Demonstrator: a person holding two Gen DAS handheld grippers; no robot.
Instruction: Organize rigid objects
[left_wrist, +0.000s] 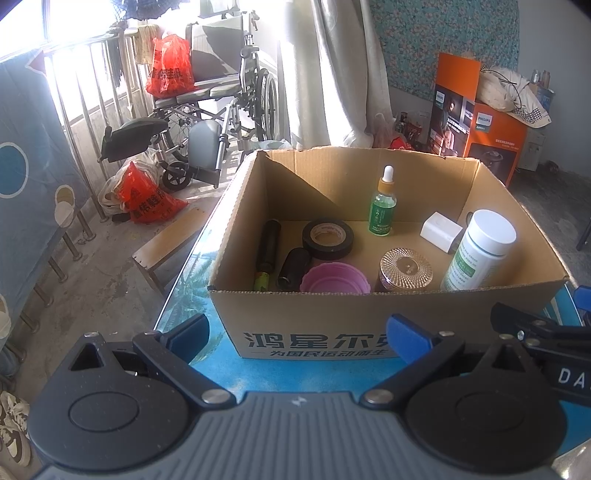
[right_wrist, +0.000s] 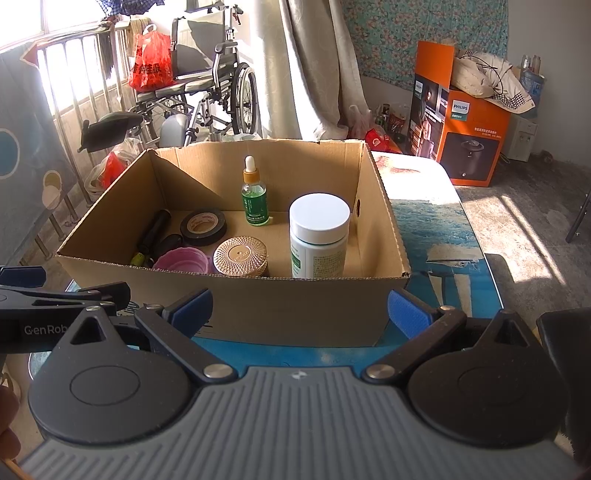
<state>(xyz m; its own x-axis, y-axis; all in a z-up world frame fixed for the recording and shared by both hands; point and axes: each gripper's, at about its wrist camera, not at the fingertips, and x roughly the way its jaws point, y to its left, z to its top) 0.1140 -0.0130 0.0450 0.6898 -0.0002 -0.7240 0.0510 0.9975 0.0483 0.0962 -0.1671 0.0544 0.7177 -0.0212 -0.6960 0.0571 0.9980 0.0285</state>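
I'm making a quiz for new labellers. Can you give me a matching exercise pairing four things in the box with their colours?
Things:
1. tape roll
2. dropper bottle
3. folding cup
4. charger block

Colours:
A. pink
B. white
C. black
D. green

Pairs: 1-C, 2-D, 3-A, 4-B

table: blue printed top (right_wrist: 436, 236), glossy, sunlit at far right corner
box: open cardboard (left_wrist: 332, 317), directly on table, toward its left edge
rest of top: bare
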